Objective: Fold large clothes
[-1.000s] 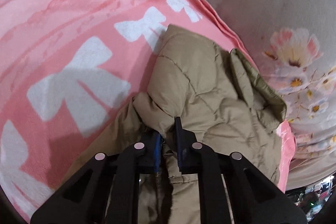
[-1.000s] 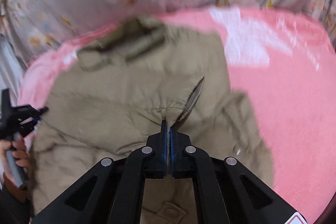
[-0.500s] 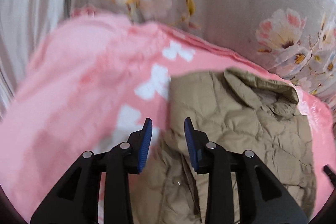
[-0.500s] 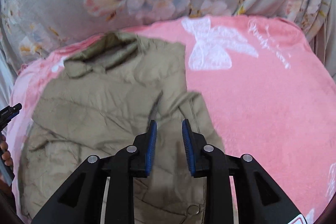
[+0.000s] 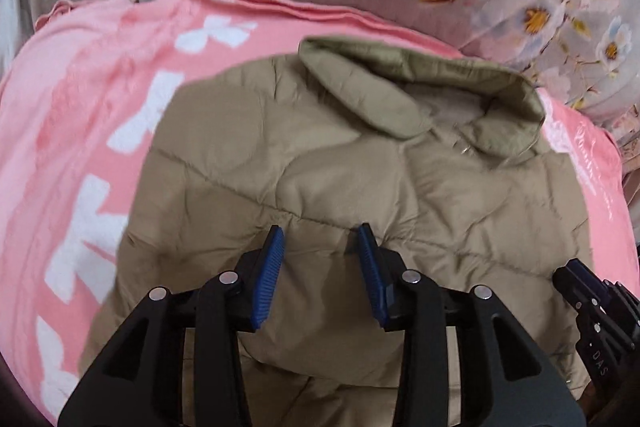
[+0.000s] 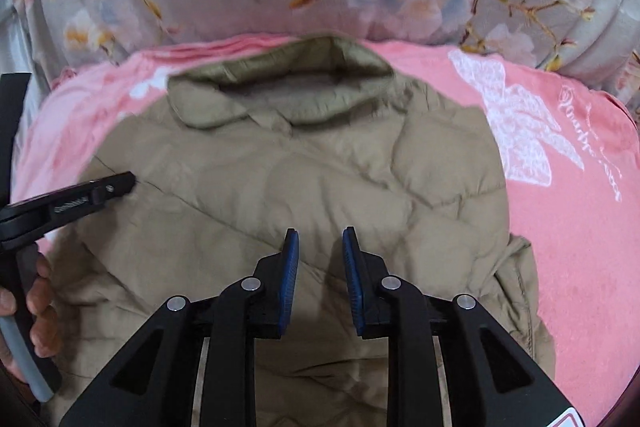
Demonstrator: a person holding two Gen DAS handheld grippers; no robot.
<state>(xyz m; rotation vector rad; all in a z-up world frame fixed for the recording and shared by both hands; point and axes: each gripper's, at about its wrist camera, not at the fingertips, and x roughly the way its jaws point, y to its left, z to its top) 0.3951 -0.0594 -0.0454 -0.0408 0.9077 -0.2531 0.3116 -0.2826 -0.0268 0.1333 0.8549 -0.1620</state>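
the tan quilted jacket (image 5: 344, 163) lies mid-frame on the pink blanket (image 5: 80, 115), collar toward the top. left gripper (image 5: 320, 267) and right gripper (image 6: 319, 267) hover spread, empty. pinch matching hem corners, fold evenly toward the collar.

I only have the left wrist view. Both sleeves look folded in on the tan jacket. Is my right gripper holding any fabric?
Observer: No. The right gripper is open over the jacket, nothing between its pads.
Operator: Anything spilling out on the jacket's right side?
Observer: Yes, a stitched flap sticks out past the folded edge onto the pink blanket.
Operator: What's printed on the blanket there?
Observer: A white butterfly with cursive lettering beside it.
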